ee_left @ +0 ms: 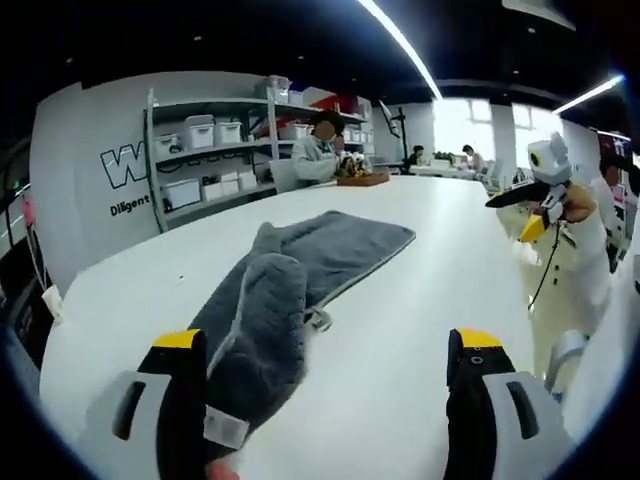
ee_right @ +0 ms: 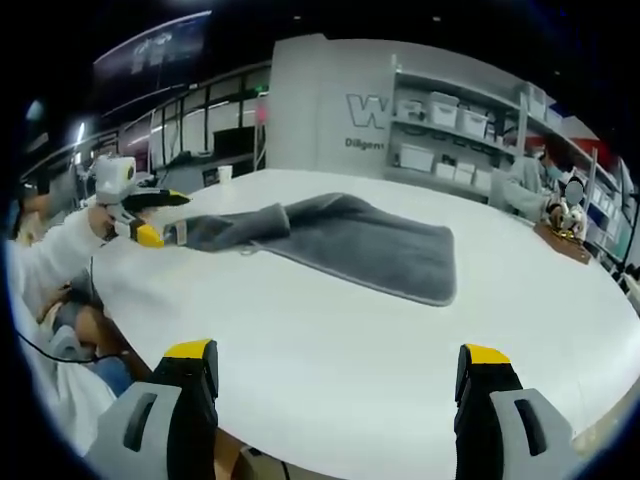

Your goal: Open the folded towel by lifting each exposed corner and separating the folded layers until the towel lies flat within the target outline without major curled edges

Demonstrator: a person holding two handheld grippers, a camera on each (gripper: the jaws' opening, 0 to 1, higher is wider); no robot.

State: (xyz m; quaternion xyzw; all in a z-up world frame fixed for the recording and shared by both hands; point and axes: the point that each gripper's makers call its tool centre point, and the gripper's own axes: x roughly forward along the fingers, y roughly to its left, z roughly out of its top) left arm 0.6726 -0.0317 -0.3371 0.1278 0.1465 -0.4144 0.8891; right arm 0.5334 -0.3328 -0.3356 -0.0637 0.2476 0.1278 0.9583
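Note:
A grey towel (ee_left: 330, 250) lies partly folded on the white table (ee_left: 430, 260), its far part flat and its near part bunched into a thick roll. That near end, with a white tag (ee_left: 225, 430), rests against the left jaw of my left gripper (ee_left: 328, 340), whose jaws stand wide apart. In the right gripper view the towel (ee_right: 370, 245) stretches toward the left gripper (ee_right: 168, 218), which sits at its end. My right gripper (ee_right: 337, 352) is open over bare table (ee_right: 330, 330), well short of the towel. The right gripper (ee_left: 510, 218) also appears at the table's right edge.
Shelves with white bins (ee_left: 210, 150) stand against the far wall. A person (ee_left: 322, 150) sits at the table's far end beside a brown tray (ee_left: 362, 179). A white-sleeved arm (ee_right: 55, 250) holds the left gripper at the table edge.

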